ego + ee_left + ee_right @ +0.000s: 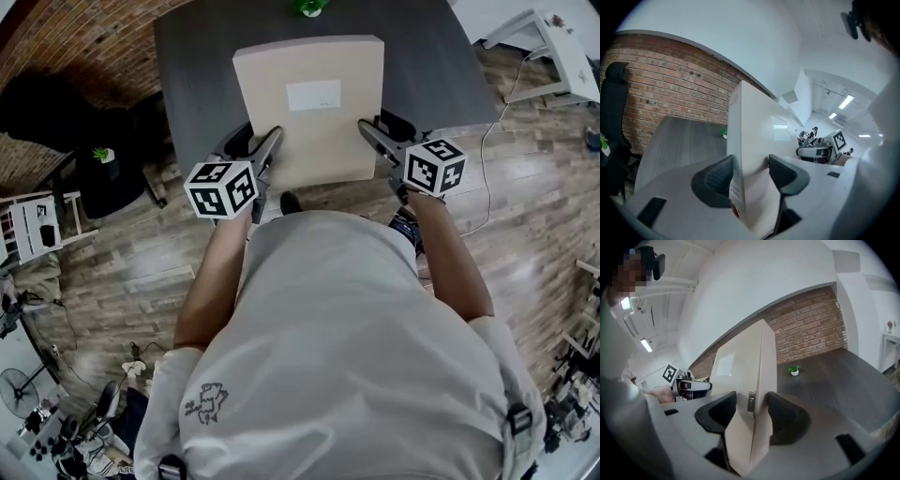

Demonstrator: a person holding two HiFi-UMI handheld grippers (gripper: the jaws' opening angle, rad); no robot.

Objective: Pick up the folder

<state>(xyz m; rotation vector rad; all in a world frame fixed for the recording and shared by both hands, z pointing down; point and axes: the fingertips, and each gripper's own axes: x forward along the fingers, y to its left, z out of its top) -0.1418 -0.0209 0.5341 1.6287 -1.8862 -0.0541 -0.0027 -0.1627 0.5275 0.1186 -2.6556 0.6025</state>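
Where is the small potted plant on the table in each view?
Head view: plant at top edge, centre, beyond the folder.
Left gripper view: plant mid-frame, just left of the folder.
Right gripper view: plant mid-frame, right of the folder.
Shared landmark: the folder.

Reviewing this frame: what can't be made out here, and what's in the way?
- Head view: the print on the folder's white label is too small to read.
- Head view: the green plant is cut off by the top edge.
- Head view: the table beneath the folder is covered by it, so whether the folder touches it cannot be told.
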